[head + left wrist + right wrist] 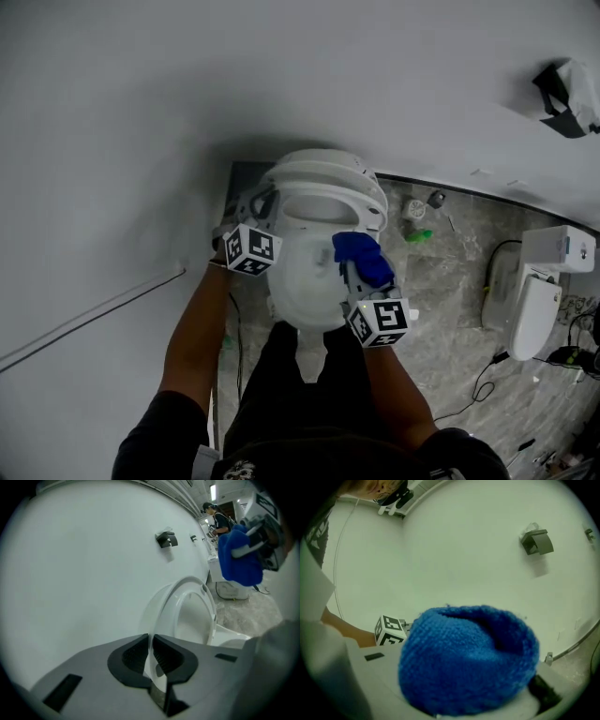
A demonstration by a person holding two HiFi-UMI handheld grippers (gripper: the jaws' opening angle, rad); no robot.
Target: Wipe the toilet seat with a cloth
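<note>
A white toilet stands against the wall with its lid (323,167) and seat ring (330,199) raised over the bowl (302,281). My left gripper (262,204) is at the seat's left side. In the left gripper view its jaws (150,654) are nearly closed, with the thin white edge of the seat (187,606) pinched between the pads. My right gripper (362,270) hangs over the right of the bowl, shut on a bunched blue cloth (362,255). The cloth (468,658) fills the right gripper view and hides the jaws. From the left gripper view the cloth (239,557) shows at upper right.
A dark paper holder (166,539) is fixed on the white wall (281,75). On the stone floor to the right stand small bottles (418,232) and a second toilet (536,298) with cables nearby. A person (216,520) stands far off down the room.
</note>
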